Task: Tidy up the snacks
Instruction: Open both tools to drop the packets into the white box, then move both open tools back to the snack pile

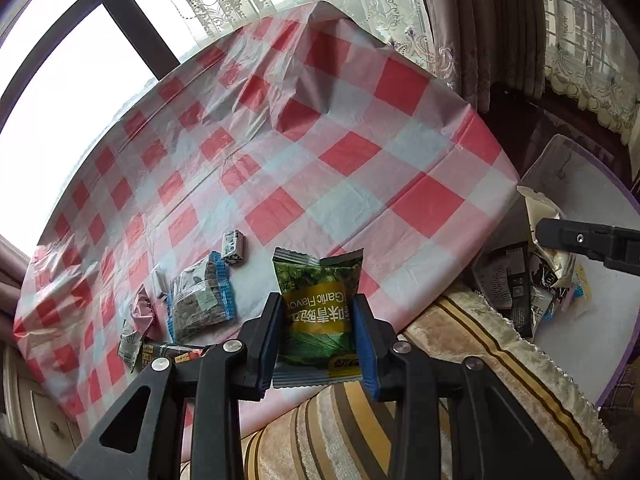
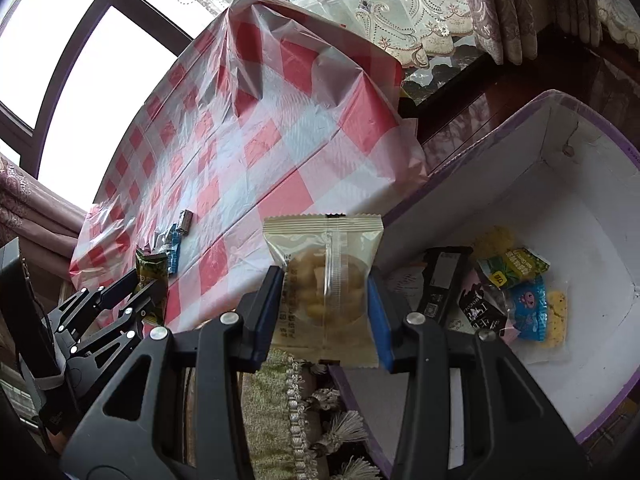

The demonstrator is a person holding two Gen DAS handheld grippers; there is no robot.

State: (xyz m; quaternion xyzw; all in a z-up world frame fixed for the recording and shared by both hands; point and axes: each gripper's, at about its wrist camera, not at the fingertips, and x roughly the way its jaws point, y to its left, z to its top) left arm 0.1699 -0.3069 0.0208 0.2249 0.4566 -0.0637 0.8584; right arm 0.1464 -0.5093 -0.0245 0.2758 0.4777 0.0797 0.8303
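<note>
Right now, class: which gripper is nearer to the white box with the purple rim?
Right. The right gripper, shut on a beige packet, hangs at the white box rim. The left gripper, holding a green packet, is over the table's edge, farther away.

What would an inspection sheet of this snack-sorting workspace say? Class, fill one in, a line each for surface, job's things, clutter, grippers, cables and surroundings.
Surface: table under a wrinkled red-and-white checked plastic cloth.
Job's things: green garlic-flavour packet and pale packet of round snacks are held; a blue-edged packet, a small grey packet and a few more lie on the cloth; white box with purple rim beside the table holds several packets.
Clutter: nothing seen.
Grippers: left gripper shut on the green packet; right gripper shut on the pale packet, near the box.
Cables: nothing seen.
Surroundings: window, lace curtains, striped fringed rug.
</note>
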